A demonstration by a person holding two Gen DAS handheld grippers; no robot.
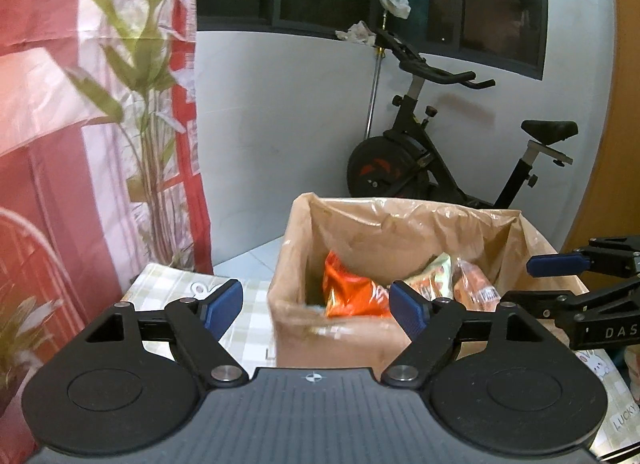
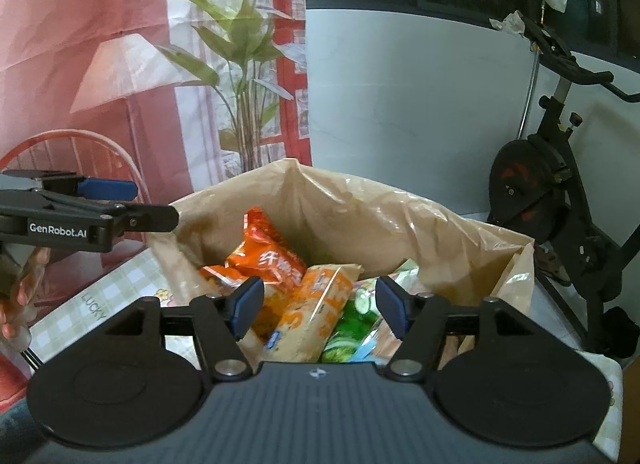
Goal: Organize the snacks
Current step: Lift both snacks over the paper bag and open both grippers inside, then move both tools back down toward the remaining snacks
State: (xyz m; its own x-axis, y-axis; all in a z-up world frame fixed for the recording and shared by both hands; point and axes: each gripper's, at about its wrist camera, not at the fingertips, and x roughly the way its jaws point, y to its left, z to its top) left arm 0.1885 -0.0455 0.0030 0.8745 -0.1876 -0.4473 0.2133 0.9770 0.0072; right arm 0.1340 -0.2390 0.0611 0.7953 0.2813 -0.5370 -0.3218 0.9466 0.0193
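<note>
A cardboard box lined with a tan plastic bag (image 1: 344, 328) (image 2: 420, 216) stands on the checked tablecloth and holds several snack packs. An orange pack (image 1: 352, 292) (image 2: 268, 260) lies at its left, a pale orange pack (image 2: 316, 312) and a green cucumber-print pack (image 2: 352, 328) beside it. My left gripper (image 1: 316, 306) is open and empty, just in front of the box's near left side. My right gripper (image 2: 320, 306) is open and empty, above the box's near rim. Each gripper shows in the other's view, the right one (image 1: 560, 264) and the left one (image 2: 104, 190).
The checked tablecloth (image 1: 172, 288) (image 2: 100, 304) covers the table to the left of the box. A red and white printed curtain (image 1: 80, 144) hangs at the left. An exercise bike (image 1: 440, 152) (image 2: 552, 184) stands by the white wall behind the table.
</note>
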